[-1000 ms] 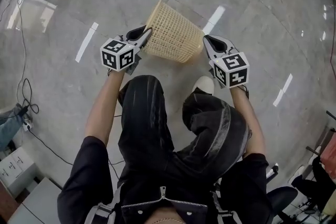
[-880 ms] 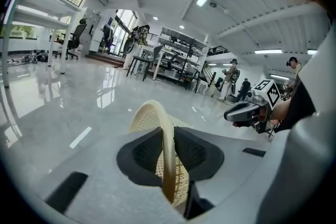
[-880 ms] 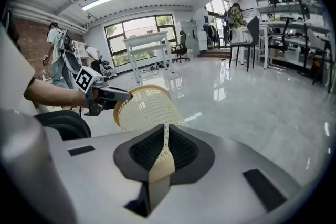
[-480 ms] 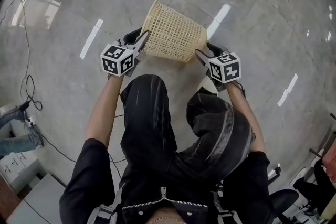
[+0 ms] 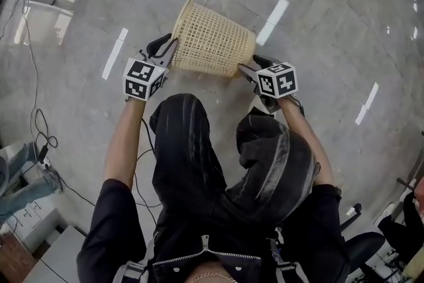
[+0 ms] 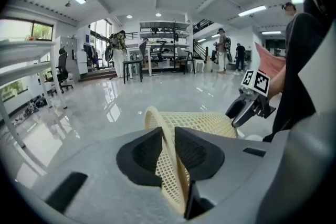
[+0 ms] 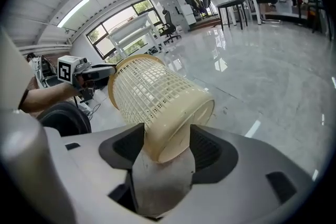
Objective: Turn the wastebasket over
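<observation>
Basket point(image 5: 212, 42): pale lattice, on its side in the upper centre of the head view. Its mouth is toward the upper left and its base toward the lower right, over the grey floor point(image 5: 318, 23).

Left gripper point(image 5: 169, 46): at the basket's rim, left of centre. In the left gripper view its jaws are set close, one inside and one outside the rim wall, and both pads bear on it. The jaws have just been easing apart slightly, with the rim between them.

Right gripper point(image 5: 246, 68): at the basket's base, right of centre. In the right gripper view its jaws stand at full spread, having just been opening. The solid base sits between them and fills most of the gap. No clamping is evident.

The person's knees lie directly below the basket in the head view.
</observation>
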